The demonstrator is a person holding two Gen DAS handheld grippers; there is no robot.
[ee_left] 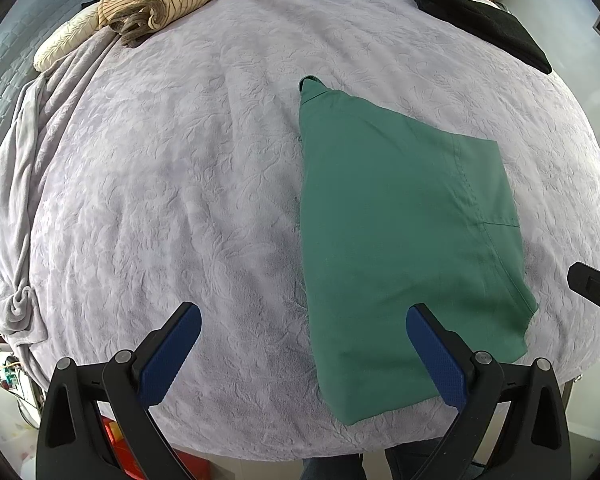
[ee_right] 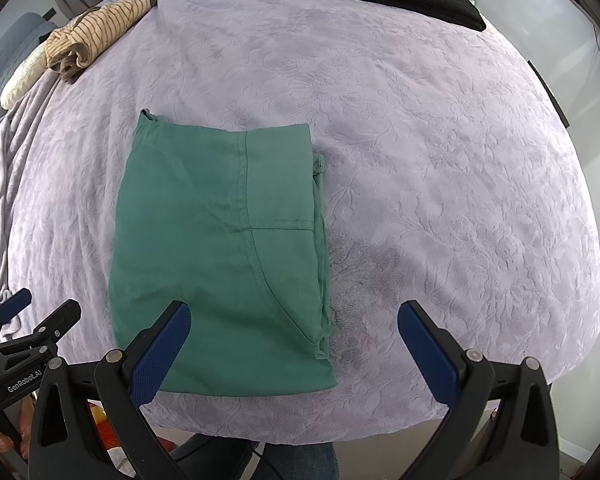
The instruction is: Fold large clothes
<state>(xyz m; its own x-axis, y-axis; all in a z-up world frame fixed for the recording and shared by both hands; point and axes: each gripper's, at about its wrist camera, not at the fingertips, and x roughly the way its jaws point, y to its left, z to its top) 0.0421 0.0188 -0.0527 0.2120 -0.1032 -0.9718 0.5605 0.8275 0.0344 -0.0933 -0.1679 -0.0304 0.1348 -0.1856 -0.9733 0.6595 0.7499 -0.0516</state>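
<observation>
A green garment (ee_left: 396,232) lies folded into a flat rectangle on the lavender bedspread (ee_left: 180,168), near the bed's front edge; it also shows in the right wrist view (ee_right: 220,248). My left gripper (ee_left: 304,320) is open and empty, held above the bed with its right finger over the garment's near left part. My right gripper (ee_right: 294,318) is open and empty, above the garment's near right edge. Each gripper shows at the edge of the other's view, the left one (ee_right: 20,320) and the right one (ee_left: 596,288).
A crumpled beige striped garment (ee_left: 164,0) lies at the far left by a cream pillow (ee_left: 64,40). A folded black garment (ee_left: 484,16) lies at the far right. A grey blanket (ee_left: 16,184) hangs bunched at the bed's left edge.
</observation>
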